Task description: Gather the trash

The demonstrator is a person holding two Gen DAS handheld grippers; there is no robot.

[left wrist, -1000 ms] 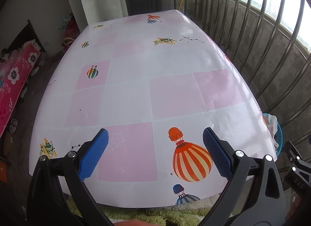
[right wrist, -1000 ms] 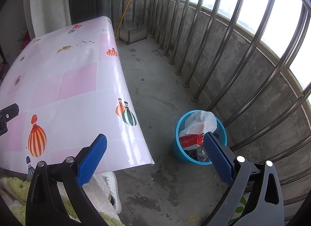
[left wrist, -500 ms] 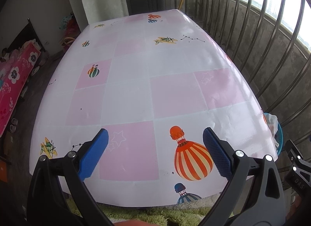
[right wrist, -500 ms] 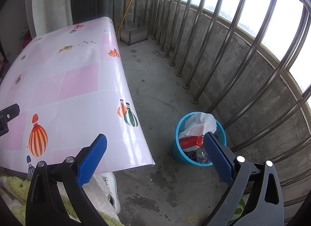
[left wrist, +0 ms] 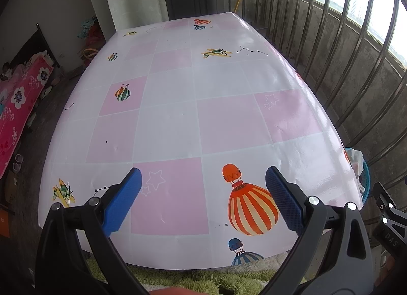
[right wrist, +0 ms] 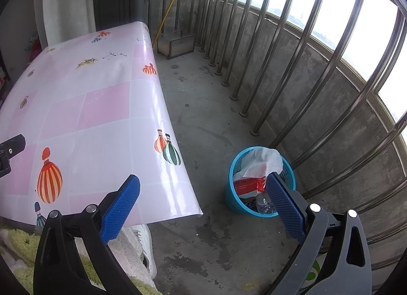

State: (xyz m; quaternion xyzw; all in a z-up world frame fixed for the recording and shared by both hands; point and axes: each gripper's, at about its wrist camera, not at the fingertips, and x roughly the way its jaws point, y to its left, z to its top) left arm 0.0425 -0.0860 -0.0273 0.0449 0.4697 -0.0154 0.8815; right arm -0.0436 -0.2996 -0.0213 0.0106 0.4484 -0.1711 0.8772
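Blue mesh trash basket (right wrist: 235,199) stuffed with white paper and red wrapper, both tools spread wide, empty

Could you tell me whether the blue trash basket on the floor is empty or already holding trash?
Holding trash: the blue basket shows white paper, a red wrapper and a clear bottle.

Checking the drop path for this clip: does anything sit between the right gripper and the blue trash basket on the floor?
Nothing visible does. The right gripper is open and empty, and the blue basket stands on bare concrete beside the table's edge, already holding a white bag and a red wrapper. The railing bars stand behind it.
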